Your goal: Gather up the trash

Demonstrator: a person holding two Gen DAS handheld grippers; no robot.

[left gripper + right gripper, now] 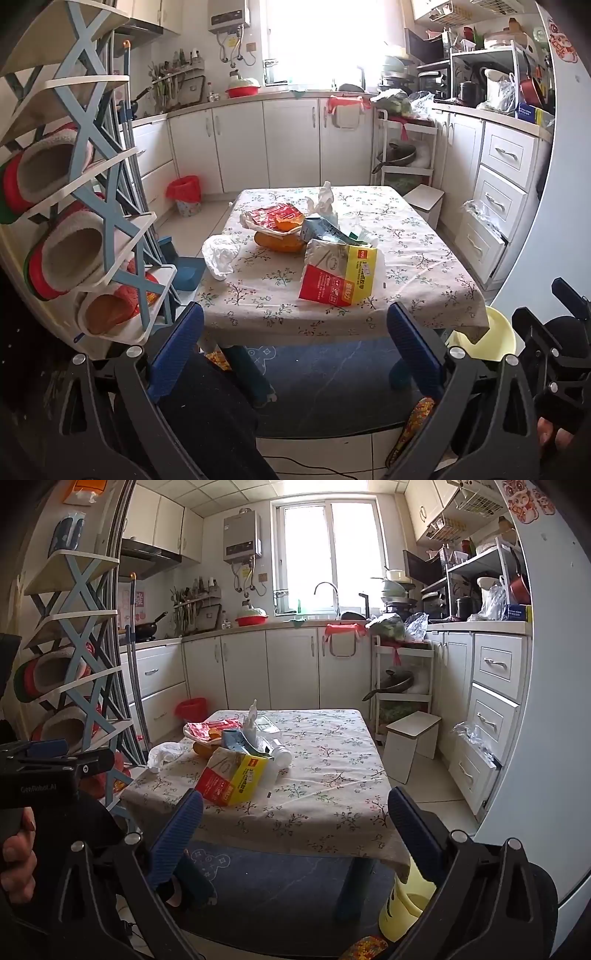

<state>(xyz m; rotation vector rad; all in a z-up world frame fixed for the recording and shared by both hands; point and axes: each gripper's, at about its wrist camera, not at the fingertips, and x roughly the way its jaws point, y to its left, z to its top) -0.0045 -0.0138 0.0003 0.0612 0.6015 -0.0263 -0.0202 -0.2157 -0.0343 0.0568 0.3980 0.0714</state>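
Observation:
A low table with a flowered cloth (258,306) (332,812) carries a pile of trash. It includes a red and yellow box (341,277) (232,779), a crumpled white bag (221,254) (164,755), a red wrapper (275,214) (216,725), a blue carton (321,227) (234,738), white tissue (321,199) and a white bottle (279,757). A yellow bin (484,338) (406,904) stands on the floor at the table's near right corner. My left gripper (295,325) and right gripper (295,816) are both open and empty, short of the table's near edge.
A shoe rack with slippers (85,206) (74,672) stands at the left. A red-lined bin (184,194) (192,709) is by the far cabinets. A white stool (424,201) (413,742) and open drawers (487,229) (476,746) are at the right. A dark rug (325,384) lies under the table.

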